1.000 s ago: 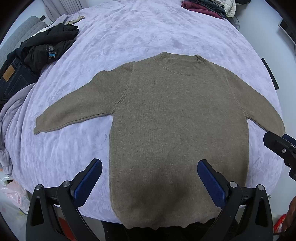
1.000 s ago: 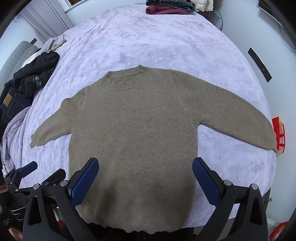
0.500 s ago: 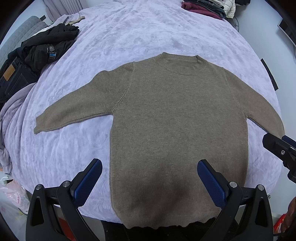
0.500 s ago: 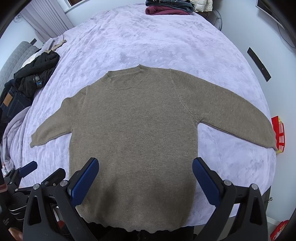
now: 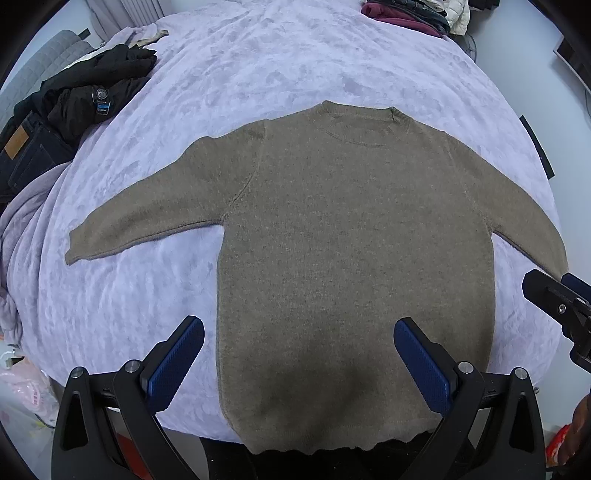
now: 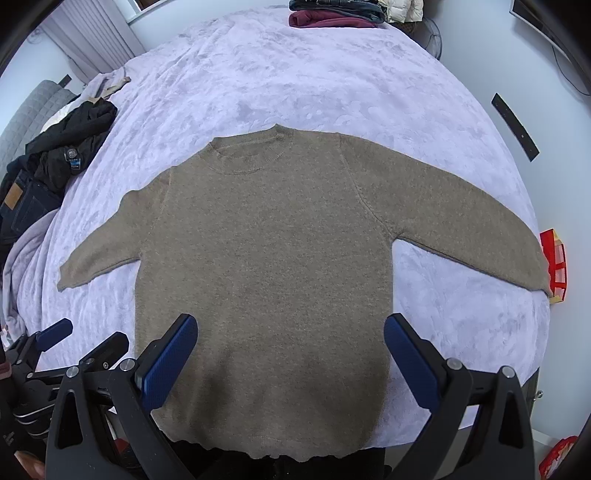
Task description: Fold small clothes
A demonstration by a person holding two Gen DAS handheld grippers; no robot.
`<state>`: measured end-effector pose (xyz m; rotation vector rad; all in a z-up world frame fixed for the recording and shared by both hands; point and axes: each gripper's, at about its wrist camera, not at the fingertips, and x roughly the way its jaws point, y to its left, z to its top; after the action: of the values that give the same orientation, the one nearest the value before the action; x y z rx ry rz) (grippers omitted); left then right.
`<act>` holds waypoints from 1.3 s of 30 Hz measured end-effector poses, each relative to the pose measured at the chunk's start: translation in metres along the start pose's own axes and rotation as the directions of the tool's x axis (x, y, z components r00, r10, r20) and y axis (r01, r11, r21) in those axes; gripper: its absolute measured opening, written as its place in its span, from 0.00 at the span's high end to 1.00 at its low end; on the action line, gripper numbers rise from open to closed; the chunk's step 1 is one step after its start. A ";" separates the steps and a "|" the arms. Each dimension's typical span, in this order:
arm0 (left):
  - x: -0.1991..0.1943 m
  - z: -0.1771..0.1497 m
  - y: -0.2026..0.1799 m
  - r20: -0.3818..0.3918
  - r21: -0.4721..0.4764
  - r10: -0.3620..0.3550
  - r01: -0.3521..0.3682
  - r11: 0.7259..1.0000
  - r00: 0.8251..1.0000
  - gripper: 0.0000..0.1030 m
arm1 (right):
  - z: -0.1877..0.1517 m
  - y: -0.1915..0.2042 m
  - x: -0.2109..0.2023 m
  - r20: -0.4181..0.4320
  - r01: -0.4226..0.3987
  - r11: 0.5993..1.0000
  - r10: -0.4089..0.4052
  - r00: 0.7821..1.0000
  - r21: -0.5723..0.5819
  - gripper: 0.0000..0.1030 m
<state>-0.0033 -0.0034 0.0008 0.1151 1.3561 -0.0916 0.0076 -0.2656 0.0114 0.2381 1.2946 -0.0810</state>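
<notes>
A small olive-brown knit sweater (image 5: 354, 236) lies flat and face up on the lilac bedspread (image 5: 258, 66), both sleeves spread out, its hem hanging at the near bed edge. It also shows in the right wrist view (image 6: 266, 258). My left gripper (image 5: 298, 354) is open and empty, hovering above the sweater's lower body. My right gripper (image 6: 290, 350) is open and empty, also above the lower body. The right gripper's fingertips (image 5: 554, 295) show at the right edge of the left wrist view, near the right cuff. The left gripper's fingertips (image 6: 55, 334) show at lower left of the right wrist view.
A pile of black clothes and dark jeans (image 5: 62, 114) lies at the bed's left side. Folded maroon and dark clothes (image 6: 332, 14) sit at the far edge. A red box (image 6: 554, 258) stands past the right bed edge. A crumpled lilac blanket (image 5: 22, 221) hangs at left.
</notes>
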 end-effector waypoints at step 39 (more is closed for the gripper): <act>0.132 -0.001 0.032 -0.053 -0.090 -0.051 0.046 0.995 0.997 0.00 | 0.005 0.019 0.136 0.043 -0.114 0.993 0.116 0.992 -0.040 0.02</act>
<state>0.0279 0.0284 -0.1279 0.0101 1.4164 -0.0695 0.0528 -0.2385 -0.1156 0.2765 1.2342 0.0358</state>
